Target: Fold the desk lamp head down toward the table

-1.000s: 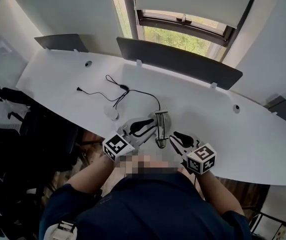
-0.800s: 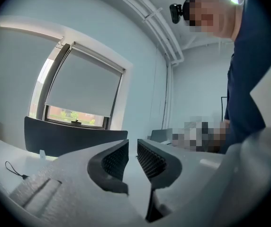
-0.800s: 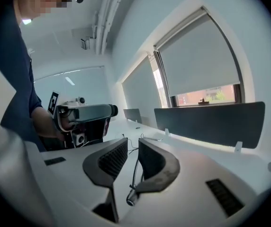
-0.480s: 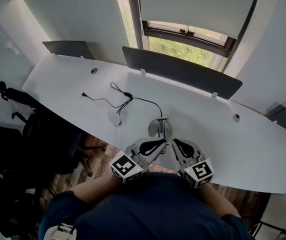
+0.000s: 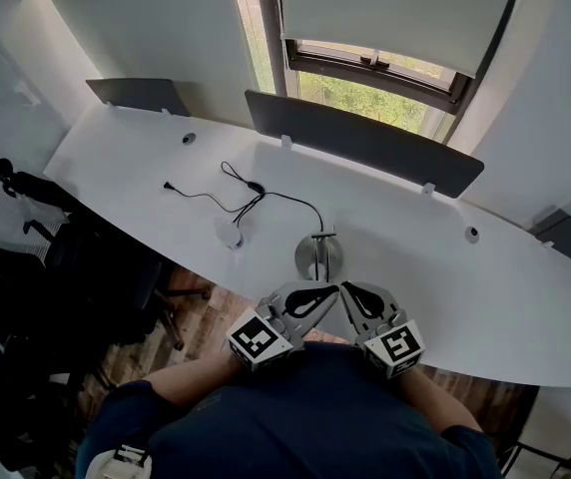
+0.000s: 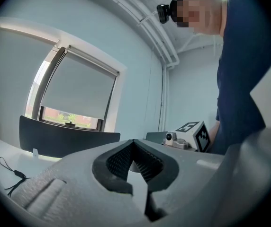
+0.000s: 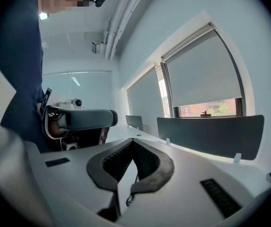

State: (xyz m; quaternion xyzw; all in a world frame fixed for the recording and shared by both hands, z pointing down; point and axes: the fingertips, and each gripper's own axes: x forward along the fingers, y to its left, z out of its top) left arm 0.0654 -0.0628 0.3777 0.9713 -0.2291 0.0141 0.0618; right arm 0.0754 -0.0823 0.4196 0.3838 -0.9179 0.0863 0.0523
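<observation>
The silver desk lamp [image 5: 318,255] lies low on its round base, near the front edge of the white table [image 5: 445,257]. Its arm and head look folded flat over the base. My left gripper [image 5: 333,290] hovers just in front of the lamp, apart from it, jaws shut on nothing. My right gripper [image 5: 346,290] is close beside it, also shut and empty. In the left gripper view the ribbed pads [image 6: 121,161] of the left gripper [image 6: 133,144] meet at the tip. The right gripper view shows the right gripper [image 7: 133,142] closed the same way. The lamp appears in neither gripper view.
A black cable [image 5: 241,193] trails over the table behind the lamp, with a small white round piece [image 5: 229,236] to the lamp's left. Dark divider screens [image 5: 365,140] stand along the far edge under the window. Black office chairs [image 5: 46,267] crowd the left side.
Both grippers have drawn back from the lamp toward the person and their jaws have closed. The lamp stays on the table, free of both.
</observation>
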